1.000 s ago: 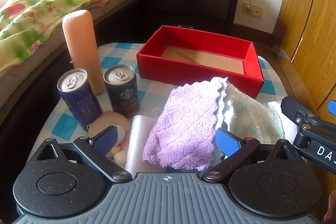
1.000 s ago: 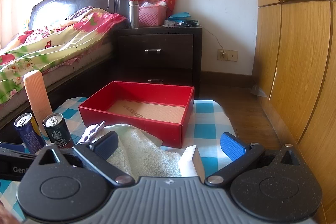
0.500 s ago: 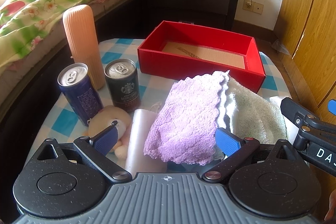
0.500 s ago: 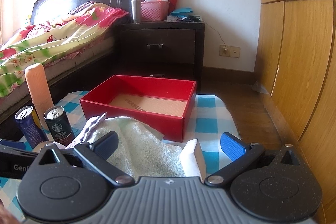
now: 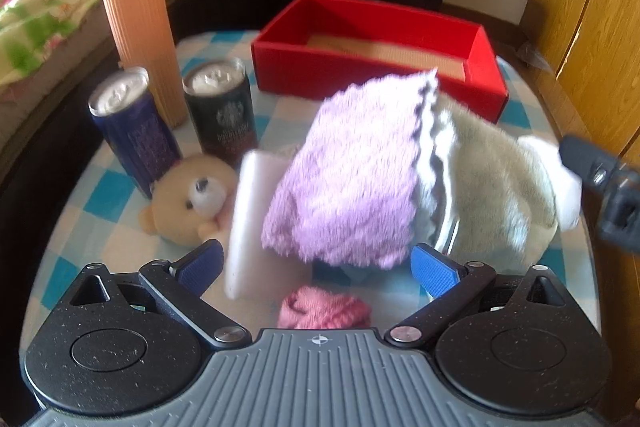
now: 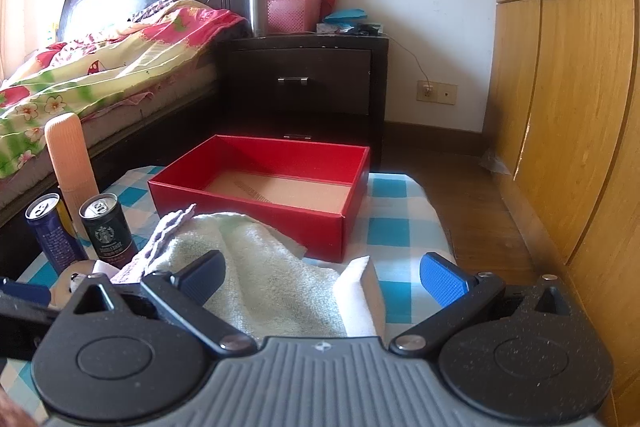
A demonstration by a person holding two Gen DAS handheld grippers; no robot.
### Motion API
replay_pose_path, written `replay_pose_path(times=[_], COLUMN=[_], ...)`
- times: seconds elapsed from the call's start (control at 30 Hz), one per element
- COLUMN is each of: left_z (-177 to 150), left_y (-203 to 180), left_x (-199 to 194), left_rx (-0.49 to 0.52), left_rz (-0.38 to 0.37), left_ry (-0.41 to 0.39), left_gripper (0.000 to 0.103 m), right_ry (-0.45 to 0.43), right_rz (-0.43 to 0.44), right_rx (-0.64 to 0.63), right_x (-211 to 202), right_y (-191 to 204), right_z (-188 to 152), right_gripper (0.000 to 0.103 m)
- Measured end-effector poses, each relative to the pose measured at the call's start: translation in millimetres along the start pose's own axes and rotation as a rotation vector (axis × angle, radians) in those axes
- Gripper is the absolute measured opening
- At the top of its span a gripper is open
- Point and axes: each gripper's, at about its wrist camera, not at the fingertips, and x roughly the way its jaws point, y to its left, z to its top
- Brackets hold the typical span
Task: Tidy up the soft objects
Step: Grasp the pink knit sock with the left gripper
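Purple fleece, a small cloth (image 5: 356, 171), lies straight ahead of the left gripper (image 5: 316, 267), draped over the pale green towel (image 5: 492, 183) with its long axis running away from the fingers toward the red box (image 5: 360, 67) beyond. Its near edge sits between the two blue pads and slightly past them, so I judge the left hand the better placed to take it. Both left fingers stand wide apart and hold nothing. A pink ball of yarn (image 5: 324, 309) rests closer in, right against the gripper body, and a white sponge (image 5: 250, 215) lies just inside the left finger, beside the teddy bear (image 5: 188, 199).

From the right gripper (image 6: 322, 277), also spread wide and empty, the towel (image 6: 272, 267) lies between the pads and runs forward-left, with a second white sponge (image 6: 362, 295) touching its right edge. The box (image 6: 256, 203) stands empty just past the towel, dead ahead.
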Motion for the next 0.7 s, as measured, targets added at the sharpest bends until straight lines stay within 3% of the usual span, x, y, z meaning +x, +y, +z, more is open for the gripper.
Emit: replay_pose_path(times=[0.2,0.3,0.33,0.57,0.7], left_z=[-19,-22,-23,-28,-29], left_y=[1,2,3,14,31], left_x=[25,37,42,34,21], left_rx=[0.000,-0.013,-0.031,-0.083,-0.080], left_rz=[-0.008,-0.026,-0.031,-0.056,-0.069], left_ry=[0.100,0.148,0.171,0.175,0.166], left_gripper=[0.090,0.074,0.060,0.044,0.042], right_ry=[0.015,0.030,0.035,0.047,0.051], right_rz=[0.006,0.017,0.021,0.052,0.056], right_rx=[0.005,0.007,0.009,0.004,-0.012], right_x=[0,1,1,0,4], right_y=[-6,-7,-8,-7,-3], right_z=[-3,-4,-5,-2,0], right_gripper=[0.085,0.085,0.085,0.085,0.085])
